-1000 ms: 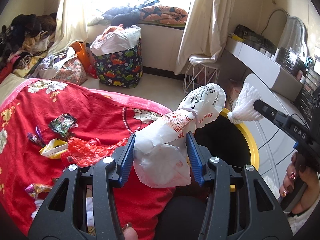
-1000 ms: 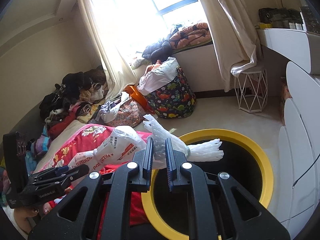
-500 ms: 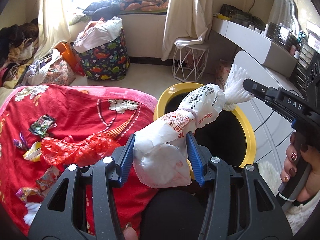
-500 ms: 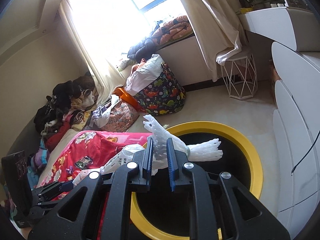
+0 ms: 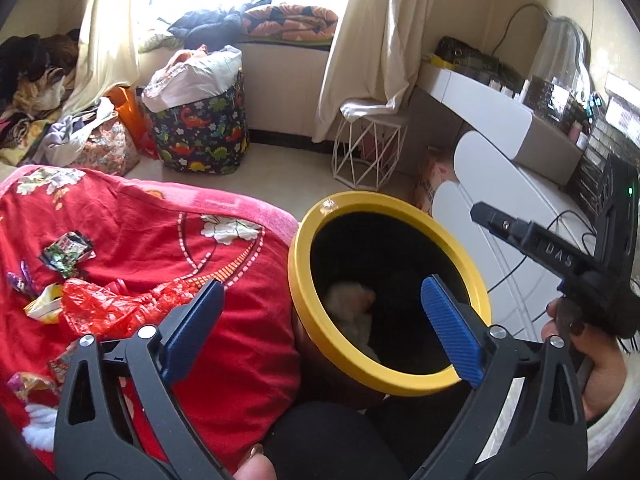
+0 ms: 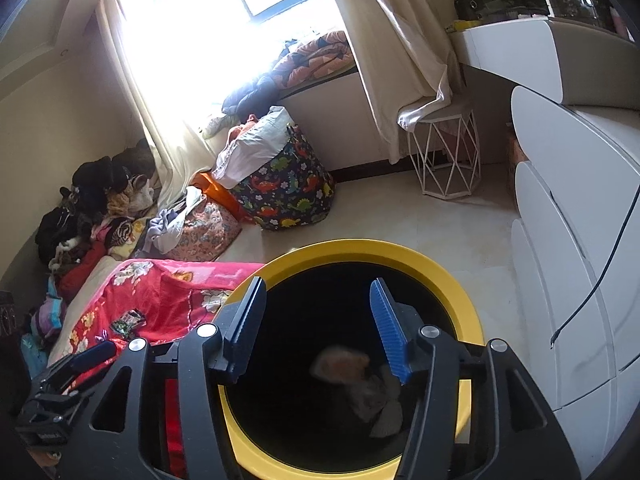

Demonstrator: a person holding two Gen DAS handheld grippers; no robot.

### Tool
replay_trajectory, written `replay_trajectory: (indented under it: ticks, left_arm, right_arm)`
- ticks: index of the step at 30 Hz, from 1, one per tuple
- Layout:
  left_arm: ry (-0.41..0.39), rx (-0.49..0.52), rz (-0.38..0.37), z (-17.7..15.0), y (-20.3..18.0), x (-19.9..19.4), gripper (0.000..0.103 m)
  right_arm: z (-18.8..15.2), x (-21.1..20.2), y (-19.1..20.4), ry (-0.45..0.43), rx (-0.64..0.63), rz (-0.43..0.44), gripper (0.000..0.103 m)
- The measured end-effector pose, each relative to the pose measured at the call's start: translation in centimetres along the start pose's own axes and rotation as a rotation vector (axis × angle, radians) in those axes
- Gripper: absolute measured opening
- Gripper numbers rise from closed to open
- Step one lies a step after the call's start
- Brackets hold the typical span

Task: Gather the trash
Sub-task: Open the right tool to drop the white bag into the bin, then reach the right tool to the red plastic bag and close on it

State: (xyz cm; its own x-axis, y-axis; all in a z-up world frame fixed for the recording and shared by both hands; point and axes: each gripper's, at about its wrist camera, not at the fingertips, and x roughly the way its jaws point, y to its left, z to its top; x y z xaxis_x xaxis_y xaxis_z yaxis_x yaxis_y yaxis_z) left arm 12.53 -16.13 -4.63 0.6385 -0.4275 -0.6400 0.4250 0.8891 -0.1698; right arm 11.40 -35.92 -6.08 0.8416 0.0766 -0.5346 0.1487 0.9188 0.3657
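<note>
The black bin with a yellow rim (image 5: pixel 298 280) stands beside the bed, and the white plastic bag (image 5: pixel 352 308) lies crumpled at its bottom. My left gripper (image 5: pixel 320 312) hovers over the bin's near rim, its jaws opening wide with nothing between them. My right gripper (image 6: pixel 316 300) is above the bin mouth (image 6: pixel 400 252), jaws also opening, and the bag (image 6: pixel 360 380) is far below them, untouched. On the red blanket (image 5: pixel 224 340) lie a red plastic bag (image 5: pixel 104 304), a dark wrapper (image 5: pixel 66 250) and a yellow wrapper (image 5: pixel 40 304).
A dinosaur-print basket (image 5: pixel 200 132) full of laundry and a white wire stool (image 5: pixel 372 148) stand on the floor by the window. White rounded drawers (image 5: pixel 500 184) are right of the bin. A hand (image 5: pixel 596 364) holds the right gripper's handle.
Both grippers opened and let go of the white bag, which dropped into the bin. Both hands moved slightly forward and down over the bin.
</note>
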Motion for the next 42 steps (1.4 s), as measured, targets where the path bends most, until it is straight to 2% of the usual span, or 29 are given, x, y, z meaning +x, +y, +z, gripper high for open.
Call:
replay_trajectory:
  ticks: [6, 21, 42]
  left_arm:
    - [-0.061, -0.047, 0.002, 0.2, 1.3, -1.4, 0.092]
    - [-0.144, -0.099, 0.073, 0.1, 4.8, -4.4, 0.092]
    - [-0.218, -0.201, 0.188, -0.2, 10.8, -8.2, 0.092]
  right_arm:
    - [-0.4, -0.4, 1.8, -0.019, -0.064, 0.008, 0.064]
    - [-0.8, -0.6, 5.8, -0.020, -0.151, 0.065, 0.075]
    - [-2.5, 0.0, 13.6, 0.017, -0.307, 0.203, 0.080]
